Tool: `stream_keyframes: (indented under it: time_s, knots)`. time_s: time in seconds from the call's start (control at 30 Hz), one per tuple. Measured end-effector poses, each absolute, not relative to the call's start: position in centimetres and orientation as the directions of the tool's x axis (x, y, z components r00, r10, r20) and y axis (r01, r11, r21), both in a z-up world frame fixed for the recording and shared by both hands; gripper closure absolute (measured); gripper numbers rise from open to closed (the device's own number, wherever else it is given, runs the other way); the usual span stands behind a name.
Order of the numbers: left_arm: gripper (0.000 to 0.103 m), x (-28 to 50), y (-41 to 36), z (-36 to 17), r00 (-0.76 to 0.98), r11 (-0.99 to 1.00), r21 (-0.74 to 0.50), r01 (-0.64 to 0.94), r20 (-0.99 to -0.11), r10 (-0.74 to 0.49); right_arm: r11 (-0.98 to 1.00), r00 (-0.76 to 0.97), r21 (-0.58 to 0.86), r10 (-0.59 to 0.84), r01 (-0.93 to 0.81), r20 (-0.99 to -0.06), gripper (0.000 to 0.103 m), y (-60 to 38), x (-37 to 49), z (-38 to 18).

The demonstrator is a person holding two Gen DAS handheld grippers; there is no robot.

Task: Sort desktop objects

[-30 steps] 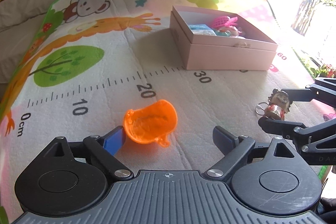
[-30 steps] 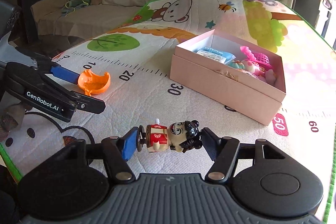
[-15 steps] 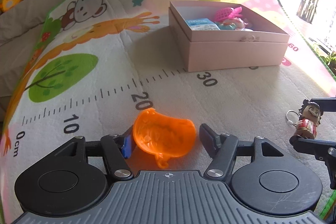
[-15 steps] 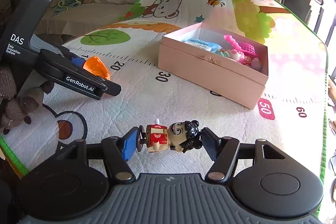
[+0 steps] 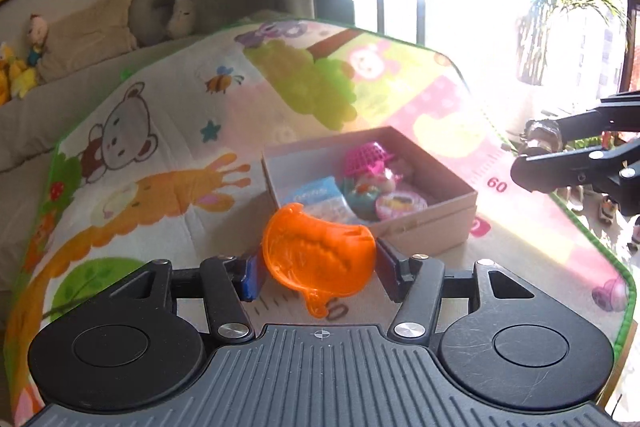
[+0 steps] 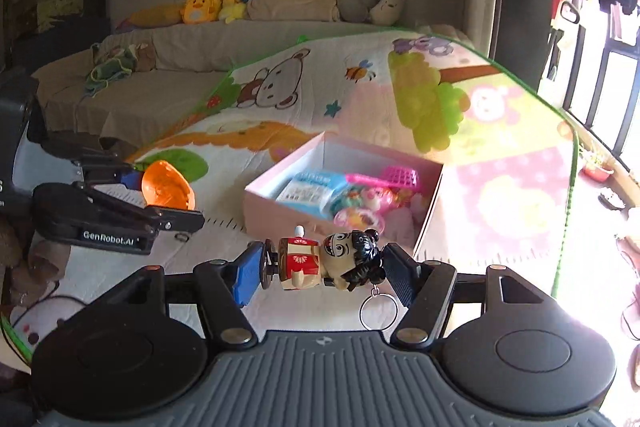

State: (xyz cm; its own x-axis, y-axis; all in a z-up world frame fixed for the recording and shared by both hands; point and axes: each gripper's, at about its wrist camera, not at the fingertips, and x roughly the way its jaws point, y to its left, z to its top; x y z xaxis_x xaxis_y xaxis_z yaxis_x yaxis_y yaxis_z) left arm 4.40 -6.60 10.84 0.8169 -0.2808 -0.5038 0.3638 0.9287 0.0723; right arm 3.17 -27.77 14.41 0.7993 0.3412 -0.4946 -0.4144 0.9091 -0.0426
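Landmark: the open pink box (image 5: 424, 223) on the play mat (image 5: 168, 131); you read every position below from it.
Left gripper (image 5: 318, 267): your fingers are clamped on the orange plastic toy (image 5: 318, 261), one pad on each side of it.
Orange toy position: held clear of the mat, just short of the box's near wall, with the box interior directly ahead of the fingers.
Right gripper (image 6: 322, 267): your fingers are clamped on the doll keychain (image 6: 328, 261), which lies crosswise, long axis running pad to pad, head toward the right pad.
Key ring (image 6: 378, 311): hangs free below the doll's head, touching nothing.
Doll position: raised off the mat, at the near corner of the box and short of its rim.
Box contents: a blue packet (image 6: 310, 189), a pink mesh basket (image 6: 400, 177) and several small round toys; the far left part of the floor shows bare.
Governing relation: both loads lie on your side of the box, so the coming move is likely forward and over the near wall. Neither hand is plainly nearer; both sit just short of the box.
Risk: the dangling ring may catch the rim.
Readable text: "GenRobot.AI" on the left gripper (image 6: 112, 223) body; "60" printed on the mat's ruler beside the box. The packet's print is too small to read.
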Motion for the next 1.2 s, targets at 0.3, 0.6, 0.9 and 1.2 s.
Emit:
stream_keyframes:
  time_s: [0.3, 0.6, 0.9, 1.2]
  knots:
    - [0.038, 16.7, -10.6, 10.6, 0.842, 0.927, 0.087, 0.364, -0.456, -0.288, 0.933, 0.81, 0.101, 0.352, -0.346, -0.47, 0.037, -26.6, 18.9, 16.6]
    - [0.011, 14.2, -6.2, 7.4, 0.822, 0.96, 0.037, 0.279, -0.525, -0.219, 0.957, 0.744, 0.139, 0.286, -0.255, -0.604, 0.062, -26.7, 22.6, 8.9]
    - [0.0, 7.5, -4.0, 4.0, 0.782, 0.976, -0.008, 0.218, -0.597, -0.18, 0.958, 0.786, 0.16, 0.288, -0.24, -0.547, 0.045, -26.6, 11.3, 7.9]
    - [0.0, 5.2, -3.2, 1.0, 0.704, 0.99, -0.05, 0.128, -0.699, -0.126, 0.978, 0.693, 0.145, 0.21, -0.152, -0.69, 0.022, -24.5, 6.0, 1.9]
